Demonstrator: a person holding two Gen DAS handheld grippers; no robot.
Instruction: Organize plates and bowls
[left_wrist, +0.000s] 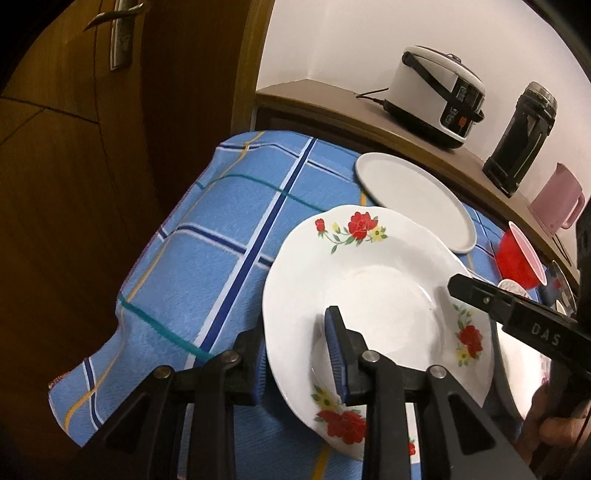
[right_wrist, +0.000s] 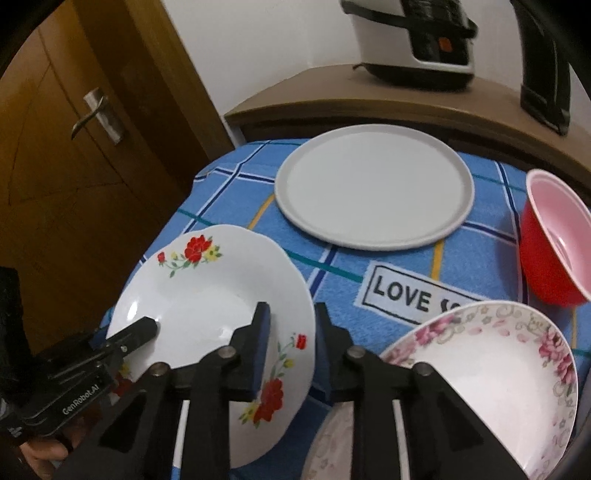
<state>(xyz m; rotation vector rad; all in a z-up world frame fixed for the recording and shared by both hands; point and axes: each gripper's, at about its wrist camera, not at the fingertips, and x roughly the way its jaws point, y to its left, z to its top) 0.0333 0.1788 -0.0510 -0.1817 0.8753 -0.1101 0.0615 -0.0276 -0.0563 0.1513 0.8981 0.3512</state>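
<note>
The red-rose plate (left_wrist: 369, 295) is held by both tongs at once. The L gripper (left_wrist: 299, 354) is closed narrow on the near rim, one pad over the plate face and one under it. The R gripper (right_wrist: 291, 347) straddles the opposite rim, with the inner finger over the plate well and the outer finger off the edge; a gap shows beside that outer pad, so whether it is actually clamped can't be told.

Risks: w/ only a thin rim bite per side, the glazed plate could be levered out of the pads if the two tongs are moved at different rates or tilted apart. If the R side is loose, the weight would fall to the L pinch alone and the plate could swing down onto the blue checked cloth (left_wrist: 207, 236). The pink-floral plate (right_wrist: 491, 373), just R of the R gripper, could be clipped on a sideways move.

Orientation: the plate is face-up and tilted, edge beyond the L tongs raised. Being roughly round w/ a scalloped rim, no real long axis is offered. The plain white plate (right_wrist: 373, 192) lies flat ahead of both tongs, well apart; the red bowl (right_wrist: 554, 236) is ahead-R.
</note>
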